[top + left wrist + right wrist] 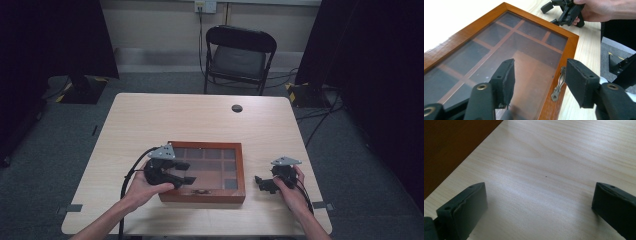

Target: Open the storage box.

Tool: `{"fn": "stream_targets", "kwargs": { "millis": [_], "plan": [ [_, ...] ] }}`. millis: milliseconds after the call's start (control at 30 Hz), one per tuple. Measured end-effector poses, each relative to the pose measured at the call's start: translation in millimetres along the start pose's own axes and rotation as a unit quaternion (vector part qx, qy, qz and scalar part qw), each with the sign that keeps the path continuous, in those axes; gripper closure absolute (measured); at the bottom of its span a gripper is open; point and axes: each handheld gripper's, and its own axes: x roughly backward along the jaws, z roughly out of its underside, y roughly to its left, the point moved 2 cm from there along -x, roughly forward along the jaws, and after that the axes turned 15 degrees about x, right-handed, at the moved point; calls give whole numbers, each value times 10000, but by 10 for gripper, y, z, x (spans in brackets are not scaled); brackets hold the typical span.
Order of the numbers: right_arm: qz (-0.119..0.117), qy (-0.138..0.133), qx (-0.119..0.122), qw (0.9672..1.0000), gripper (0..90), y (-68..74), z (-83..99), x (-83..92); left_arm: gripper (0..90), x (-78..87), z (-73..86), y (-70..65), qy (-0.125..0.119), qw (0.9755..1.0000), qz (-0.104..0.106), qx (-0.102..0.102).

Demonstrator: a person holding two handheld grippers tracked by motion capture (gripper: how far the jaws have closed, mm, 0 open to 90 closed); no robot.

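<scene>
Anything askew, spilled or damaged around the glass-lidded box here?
Nothing stands out. The box sits square on the table, lid closed, glass intact, handle in place. The left gripper hovers open over the lid; the right gripper rests open beside the box.

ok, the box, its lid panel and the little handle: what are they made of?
Box: looks like wood with a glossy reddish-brown varnish; faint grain and shine along the frame.
Lid panel: clear glass or acrylic, hard to say which; the dividers show through it, with reflections.
Handle: probably metal in a dull brass or bronze tone, ornate shape.
</scene>
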Motion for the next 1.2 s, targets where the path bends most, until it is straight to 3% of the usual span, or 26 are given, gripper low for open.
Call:
{"fn": "stream_targets", "kwargs": {
  "millis": [67,167,267,333,500,733,1200],
  "plan": [
    [0,-1,0,10000,0,0,0,0,443,-82,7,-65,14,9998,168,-43],
    [-1,3,-7,10000,0,1,0,0,519,-184,26,-138,224,9992,232,-235],
    [0,2,-8,10000,0,1,0,0,592,-224,51,-167,284,9987,360,-213],
    [-1,2,-6,10000,0,1,0,0,648,-239,70,-176,377,9982,376,-282],
    [0,0,2,10000,0,0,0,0,728,-288,149,-126,522,9977,371,-241],
    [-1,2,-6,10000,0,1,0,1,772,-315,179,-93,603,9972,406,-173],
    [1,2,-5,10000,0,1,0,0,804,-348,202,-116,550,9973,330,-343]
  ]
}}
